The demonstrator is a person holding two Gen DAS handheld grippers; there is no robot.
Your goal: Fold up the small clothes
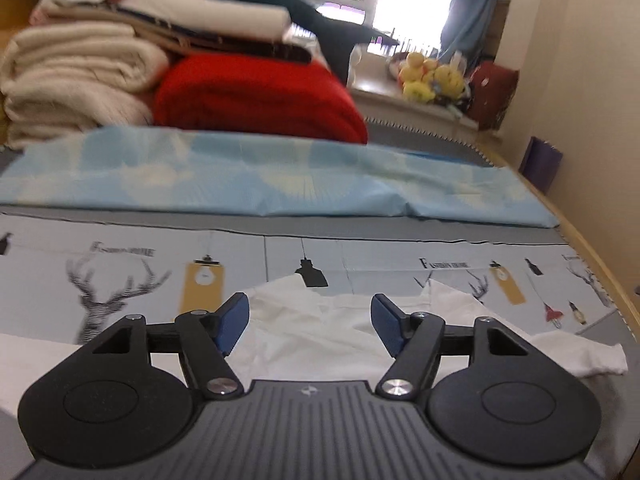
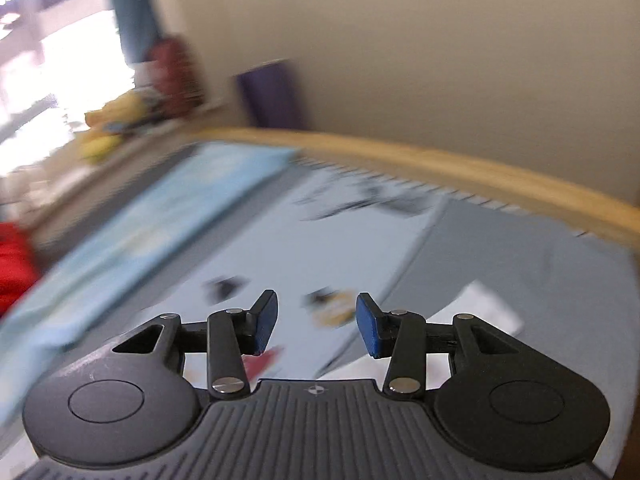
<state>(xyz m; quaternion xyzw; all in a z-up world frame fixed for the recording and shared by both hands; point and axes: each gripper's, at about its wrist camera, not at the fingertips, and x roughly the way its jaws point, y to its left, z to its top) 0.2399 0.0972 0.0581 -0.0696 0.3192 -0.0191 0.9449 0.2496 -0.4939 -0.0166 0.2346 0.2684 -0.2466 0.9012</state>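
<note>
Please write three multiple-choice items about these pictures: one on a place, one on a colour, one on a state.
1. Where does the white garment lie?
A. On the printed sheet, in front of the left gripper
B. On top of the stack
C. On the windowsill

2. What colour is the folded item at the bottom right of the stack?
A. Green
B. Red
C. Purple

3. How do the jaws of the right gripper stand?
A. Shut on the garment
B. Shut, empty
C. Open, holding nothing

Key:
1 A, the white cloth spreads on the sheet between and beyond the left jaws.
2 B, it is plainly red.
3 C, a clear gap shows between the blue pads.
</note>
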